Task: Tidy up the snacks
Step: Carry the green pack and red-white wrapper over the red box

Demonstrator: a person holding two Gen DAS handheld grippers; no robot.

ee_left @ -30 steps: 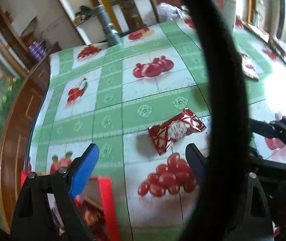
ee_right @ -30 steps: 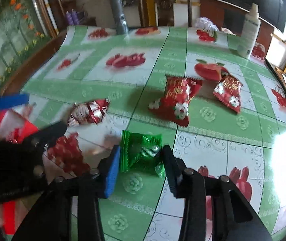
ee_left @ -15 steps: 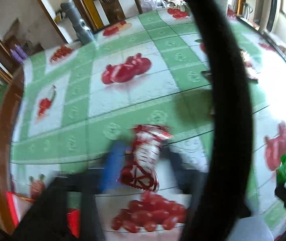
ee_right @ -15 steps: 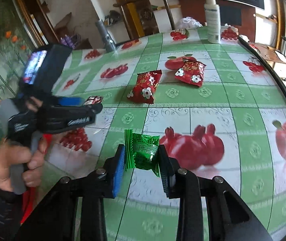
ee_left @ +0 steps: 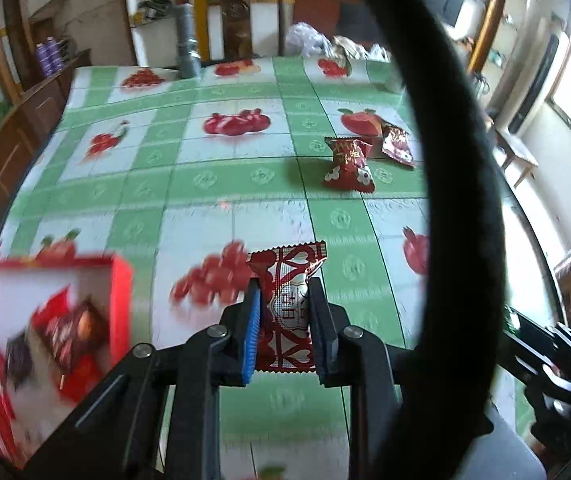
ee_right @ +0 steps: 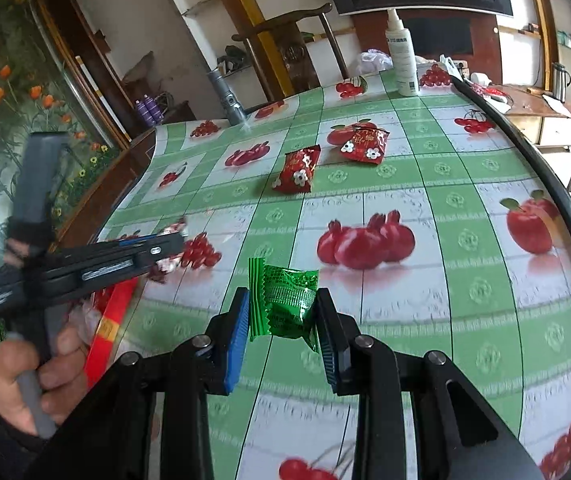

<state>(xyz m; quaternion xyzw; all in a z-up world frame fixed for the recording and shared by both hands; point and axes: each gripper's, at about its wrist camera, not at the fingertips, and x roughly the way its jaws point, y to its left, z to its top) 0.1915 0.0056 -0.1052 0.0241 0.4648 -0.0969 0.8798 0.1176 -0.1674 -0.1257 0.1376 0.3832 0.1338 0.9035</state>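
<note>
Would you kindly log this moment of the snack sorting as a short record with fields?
left gripper: shut on red-and-silver snack packet, above the table
right gripper: shut on green snack packet
red box: on the table beside the left gripper, open, several snacks inside
loose snacks: two red flowered packets further back
tablecloth: green checks, fruit prints
other items: white spray bottle, grey flashlight

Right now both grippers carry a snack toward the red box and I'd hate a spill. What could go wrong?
1. The left gripper pinches only the middle of the red-and-silver candy; its crinkly wrapper might slip.
2. The red box already holds several snacks, so a careless drop might bounce out.
3. The right gripper with the green packet sits close beside the left; they could collide over the box.
</note>
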